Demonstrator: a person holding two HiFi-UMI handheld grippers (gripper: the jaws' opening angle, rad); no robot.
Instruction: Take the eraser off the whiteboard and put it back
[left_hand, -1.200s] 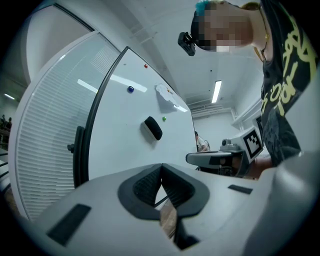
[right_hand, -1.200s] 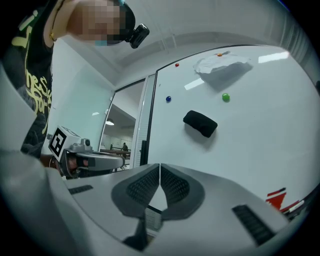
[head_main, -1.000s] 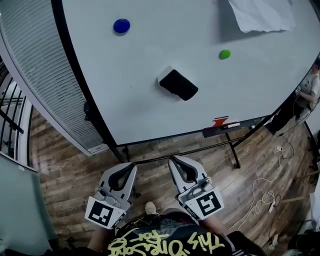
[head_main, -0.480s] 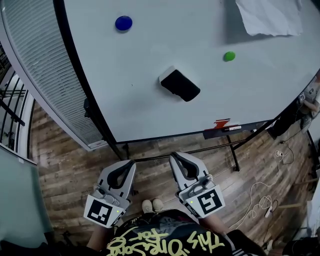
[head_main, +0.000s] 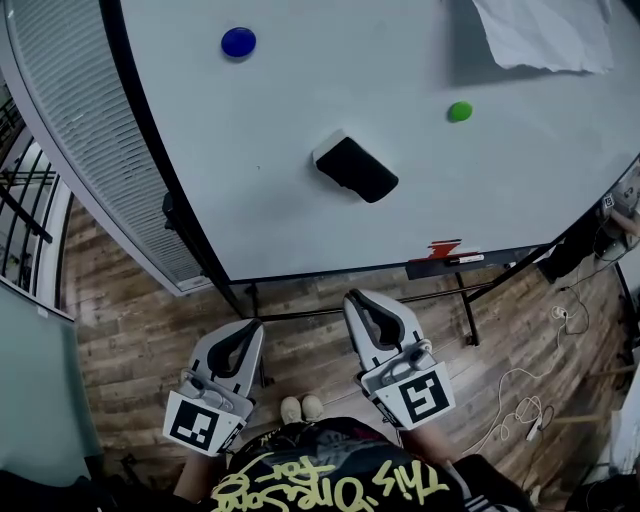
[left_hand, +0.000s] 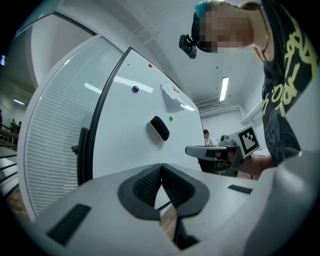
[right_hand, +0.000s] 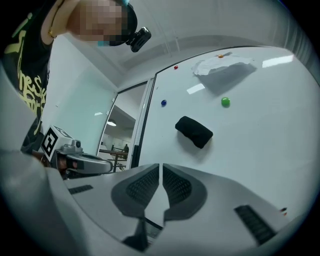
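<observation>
whiteboard (head_main: 300, 100) carries the eraser (head_main: 356, 168); left tongs (head_main: 250, 327) and right tongs (head_main: 360, 300) are pressed together, empty.

Right gripper (head_main: 356, 300): it is now a little further forward in the head view, and its tip is nearer to the lower edge of the whiteboard (head_main: 330, 240) than one second ago.
Shoes (head_main: 301, 408): two toes show side by side now; one second ago only one showed.
Blue magnet (head_main: 238, 42): it is slightly more to the left and higher in the head view.
</observation>
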